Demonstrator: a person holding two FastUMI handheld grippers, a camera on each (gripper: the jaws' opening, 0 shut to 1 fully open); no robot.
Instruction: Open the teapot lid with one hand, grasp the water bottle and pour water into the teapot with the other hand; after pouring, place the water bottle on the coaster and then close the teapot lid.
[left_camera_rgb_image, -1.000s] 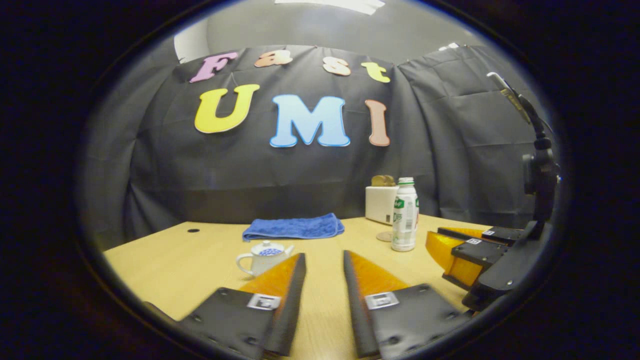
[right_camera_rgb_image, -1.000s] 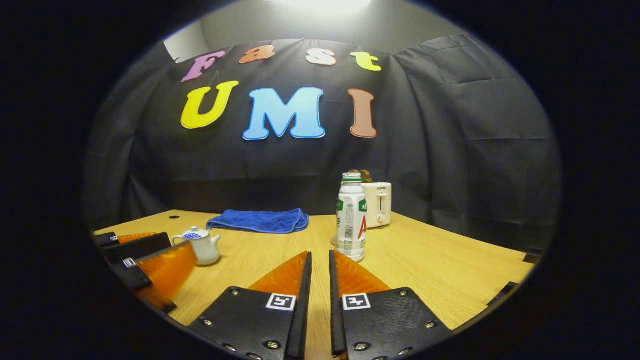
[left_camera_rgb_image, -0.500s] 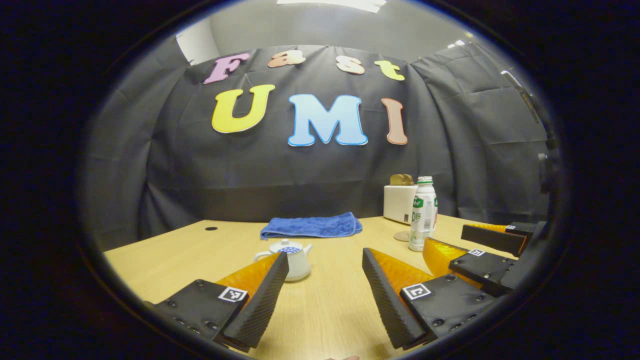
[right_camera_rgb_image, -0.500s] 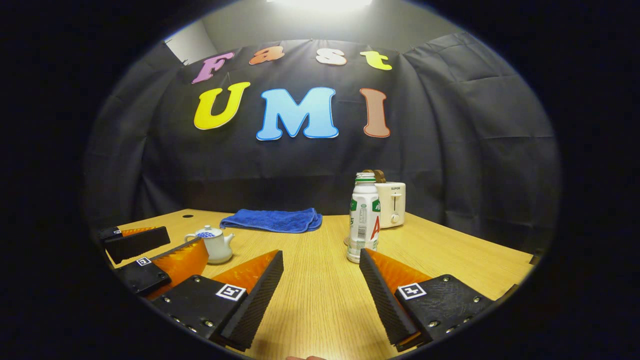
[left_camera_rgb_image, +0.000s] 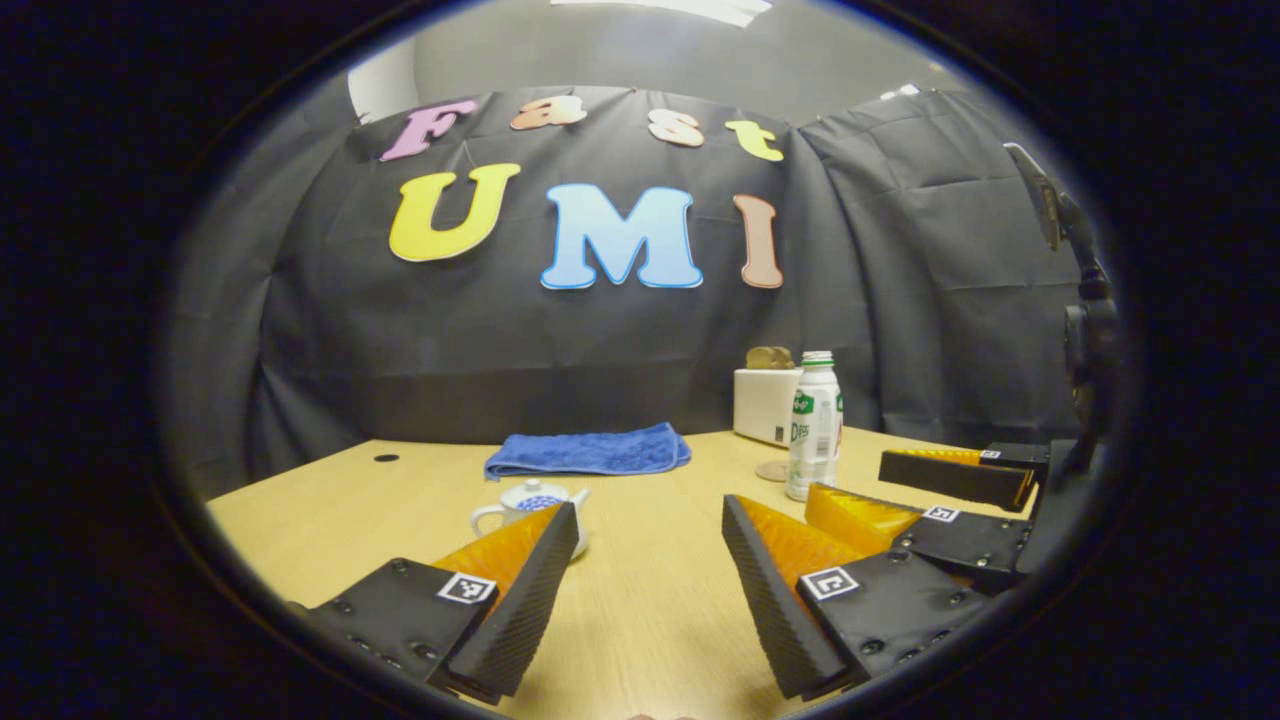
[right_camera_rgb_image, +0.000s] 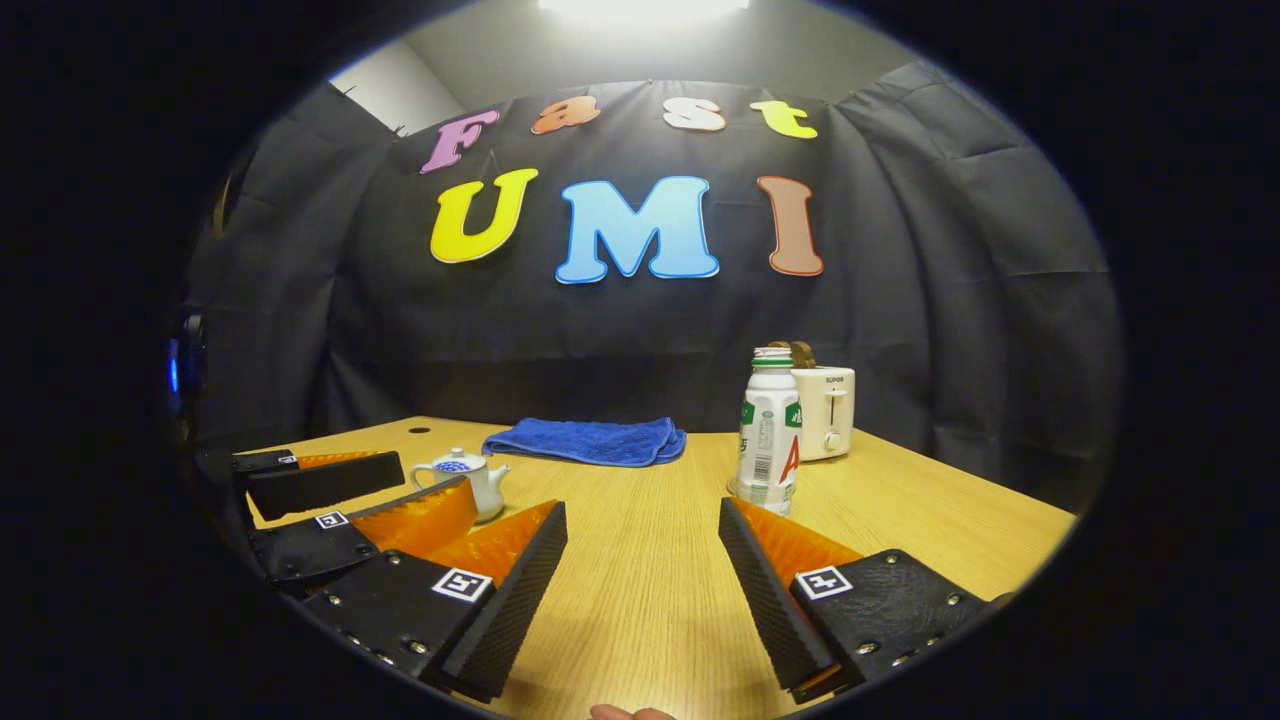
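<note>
A small white teapot (left_camera_rgb_image: 528, 503) with a blue-patterned lid stands on the wooden table (left_camera_rgb_image: 640, 620), just beyond my left gripper's left finger. My left gripper (left_camera_rgb_image: 648, 520) is open and holds nothing. A white water bottle (left_camera_rgb_image: 813, 425) with a green label stands upright farther right, and a round coaster (left_camera_rgb_image: 771, 470) lies just left of its base. In the right gripper view the bottle (right_camera_rgb_image: 769, 430) stands ahead and slightly right of my right gripper (right_camera_rgb_image: 640, 515), which is open and empty. The teapot (right_camera_rgb_image: 470, 478) sits at the left there, behind the left gripper (right_camera_rgb_image: 390, 478).
A folded blue towel (left_camera_rgb_image: 588, 452) lies at the back of the table. A white toaster (right_camera_rgb_image: 826, 411) with bread in it stands behind the bottle. The right gripper (left_camera_rgb_image: 900, 485) is at the right of the left gripper view, close to the bottle.
Both grippers went from nearly shut to open one second ago. Since half a second ago the right gripper view has swung left, so the bottle sits farther right in it.
</note>
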